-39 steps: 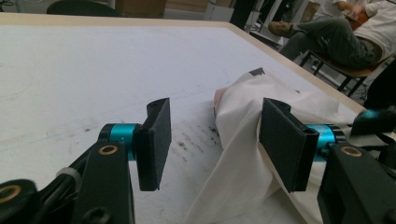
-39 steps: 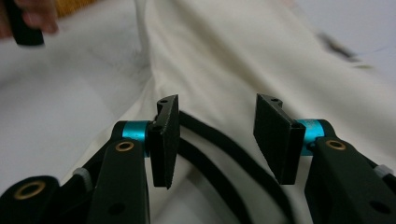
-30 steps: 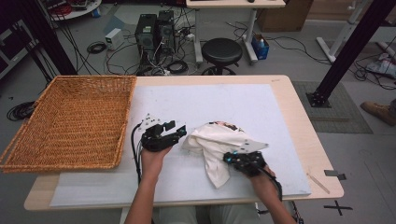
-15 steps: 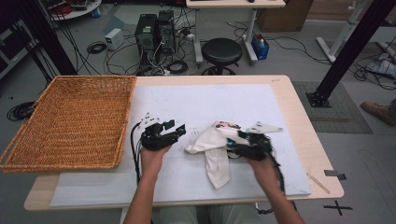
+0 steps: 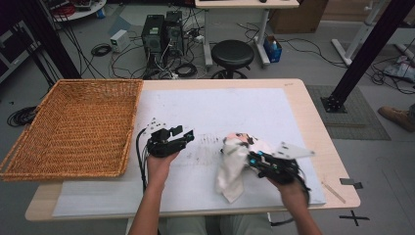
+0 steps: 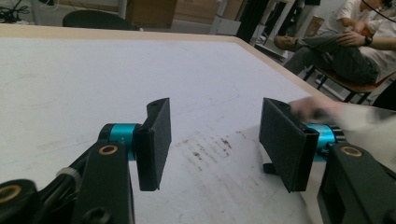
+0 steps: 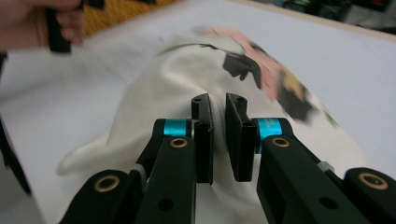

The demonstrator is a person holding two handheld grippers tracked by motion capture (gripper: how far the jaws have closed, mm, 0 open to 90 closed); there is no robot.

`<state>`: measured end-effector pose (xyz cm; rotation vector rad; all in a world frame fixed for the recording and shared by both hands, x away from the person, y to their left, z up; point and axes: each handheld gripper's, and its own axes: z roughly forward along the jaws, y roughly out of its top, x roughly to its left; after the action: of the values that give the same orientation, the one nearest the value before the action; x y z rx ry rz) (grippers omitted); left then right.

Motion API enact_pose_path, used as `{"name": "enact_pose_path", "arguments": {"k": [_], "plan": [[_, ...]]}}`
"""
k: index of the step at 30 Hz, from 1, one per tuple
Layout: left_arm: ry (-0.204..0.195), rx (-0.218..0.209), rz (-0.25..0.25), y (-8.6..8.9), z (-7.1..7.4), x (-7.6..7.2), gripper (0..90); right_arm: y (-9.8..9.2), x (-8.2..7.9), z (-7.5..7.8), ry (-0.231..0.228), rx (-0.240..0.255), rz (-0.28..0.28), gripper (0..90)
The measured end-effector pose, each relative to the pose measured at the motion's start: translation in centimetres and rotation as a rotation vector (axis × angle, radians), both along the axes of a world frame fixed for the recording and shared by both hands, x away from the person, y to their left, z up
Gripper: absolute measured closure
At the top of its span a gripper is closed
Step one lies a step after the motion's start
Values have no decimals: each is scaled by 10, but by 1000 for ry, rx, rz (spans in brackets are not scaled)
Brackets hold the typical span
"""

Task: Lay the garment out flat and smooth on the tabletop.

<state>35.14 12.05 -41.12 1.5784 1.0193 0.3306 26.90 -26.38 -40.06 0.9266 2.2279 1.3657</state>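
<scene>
Since the earlier frames my right tongs (image 5: 250, 157) have shifted: a second ago they sat low at the near right of the cloth (image 5: 234, 166), then swung out toward the right, and now they are back at the cloth's right side, with the cloth bunched taller and narrower than before. Their jaws have just been closing, and in the right gripper view the right tongs (image 7: 218, 108) stand nearly pressed together with only a thin slit between them; white fabric lies right behind and below them, but I cannot tell whether any fold is pinched in that slit (the picture is blurred with motion).

My left tongs (image 5: 182, 135) have kept their place on the white sheet (image 5: 220, 105) that covers the table (image 5: 313, 115), left of the cloth and apart from it. In the left gripper view the left tongs (image 6: 215, 140) are spread wide with nothing between them, just bare sheet with a patch of brown smudges (image 6: 210, 149).

The cloth is white with a pink and dark print on its upper part (image 7: 261, 65), and lies crumpled near the right of the sheet's middle, a tail of it hanging toward the near edge. A wicker basket (image 5: 73, 127) sits at the left end of the table, well apart from the cloth.
</scene>
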Motion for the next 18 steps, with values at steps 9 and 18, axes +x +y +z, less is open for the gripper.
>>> {"name": "enact_pose_path", "arguments": {"k": [9,18], "plan": [[73,47,-147,-57,-14,17,429,-70,-24,-20,52,31,-192,653],[173,220,-303,-130,-37,37,345,-81,-22,-14,26,133,-308,515]]}}
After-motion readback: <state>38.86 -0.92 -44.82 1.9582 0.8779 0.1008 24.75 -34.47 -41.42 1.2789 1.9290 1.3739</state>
